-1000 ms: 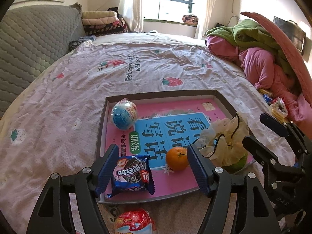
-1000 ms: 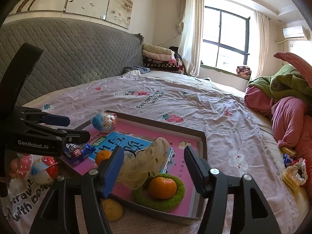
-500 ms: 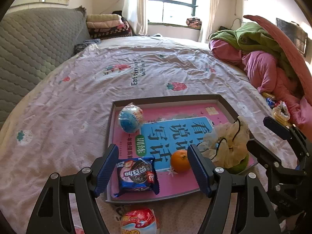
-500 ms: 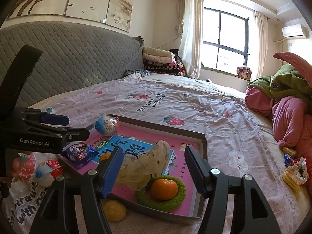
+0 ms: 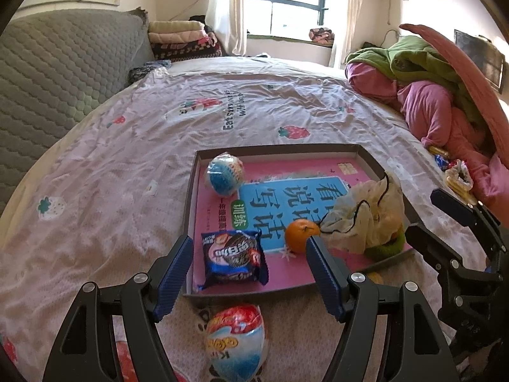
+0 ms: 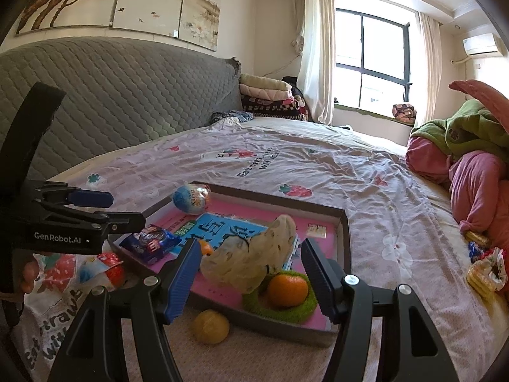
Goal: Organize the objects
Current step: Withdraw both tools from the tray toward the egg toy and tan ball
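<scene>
Both of our grippers have drawn back from the tray (image 5: 191, 210) over the past second, so more of the strawberry-print bedsheet (image 5: 133, 146) and the red-and-blue capsule egg (image 5: 235, 337) now shows beneath the left gripper (image 5: 249, 269). Its jaws gape, holding nothing, as do those of the right gripper (image 6: 249, 269). Nothing in the tray has shifted: the blue egg (image 5: 225, 174) sits in its far left corner, the cookie packet (image 5: 233, 256) at the near left, one orange (image 5: 299, 235) beside the crumpled drawstring bag (image 6: 251, 254), and a second orange (image 6: 288, 288) inside the green ring (image 6: 280, 307). We judge that the retreat marks a pause between placements. Two items lie outside on the sheet: the capsule egg below our left jaws, and a yellow fruit (image 6: 210, 326) just in front of the tray's near wall, under our right. Either looks the likely next pick.
</scene>
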The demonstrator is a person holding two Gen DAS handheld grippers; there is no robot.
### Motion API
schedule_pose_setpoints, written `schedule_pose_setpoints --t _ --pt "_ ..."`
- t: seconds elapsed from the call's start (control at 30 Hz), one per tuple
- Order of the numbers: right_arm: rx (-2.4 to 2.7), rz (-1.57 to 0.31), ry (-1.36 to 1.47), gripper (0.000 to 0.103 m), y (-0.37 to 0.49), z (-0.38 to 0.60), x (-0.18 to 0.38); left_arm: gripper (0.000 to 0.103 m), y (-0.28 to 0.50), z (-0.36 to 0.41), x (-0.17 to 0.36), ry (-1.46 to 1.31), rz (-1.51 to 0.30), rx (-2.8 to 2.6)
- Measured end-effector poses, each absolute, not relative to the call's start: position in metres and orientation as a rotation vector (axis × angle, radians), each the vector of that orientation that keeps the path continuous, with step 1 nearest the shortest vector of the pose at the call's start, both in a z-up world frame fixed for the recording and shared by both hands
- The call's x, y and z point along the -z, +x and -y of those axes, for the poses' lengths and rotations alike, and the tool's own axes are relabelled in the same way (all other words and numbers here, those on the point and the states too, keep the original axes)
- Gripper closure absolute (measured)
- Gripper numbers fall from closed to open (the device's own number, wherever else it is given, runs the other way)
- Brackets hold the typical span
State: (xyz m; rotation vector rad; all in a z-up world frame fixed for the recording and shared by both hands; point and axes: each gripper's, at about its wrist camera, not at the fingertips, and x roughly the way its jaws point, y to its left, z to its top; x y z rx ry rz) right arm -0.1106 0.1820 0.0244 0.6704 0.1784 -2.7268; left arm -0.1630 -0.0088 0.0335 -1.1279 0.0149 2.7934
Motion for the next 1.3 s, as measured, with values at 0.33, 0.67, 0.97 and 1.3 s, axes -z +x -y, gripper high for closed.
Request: schedule_pose_setpoints --t 0.33,0.67,0.97,1.3 --pt "2.728 -0.090 0.792 0.038 -0.100 -0.183 -0.009 0.029 -0.140 0.015 -0.027 -1.149 -0.019 -2.797" --pt "2.726 -0.074 0.862 0.038 -0.088 -0.178 0.004 0.029 -0.117 0.030 -0.017 -1.191 0.038 -2.782" --pt "2.699 -0.070 0.919 0.038 -0.085 -0.175 0.012 0.029 -0.099 0.029 -0.005 -1.226 0.019 -2.761" --pt "2.674 -0.094 1.003 0.038 -0.092 -0.168 0.026 0.029 -0.101 0.026 0.013 -1.276 -0.009 -2.770"
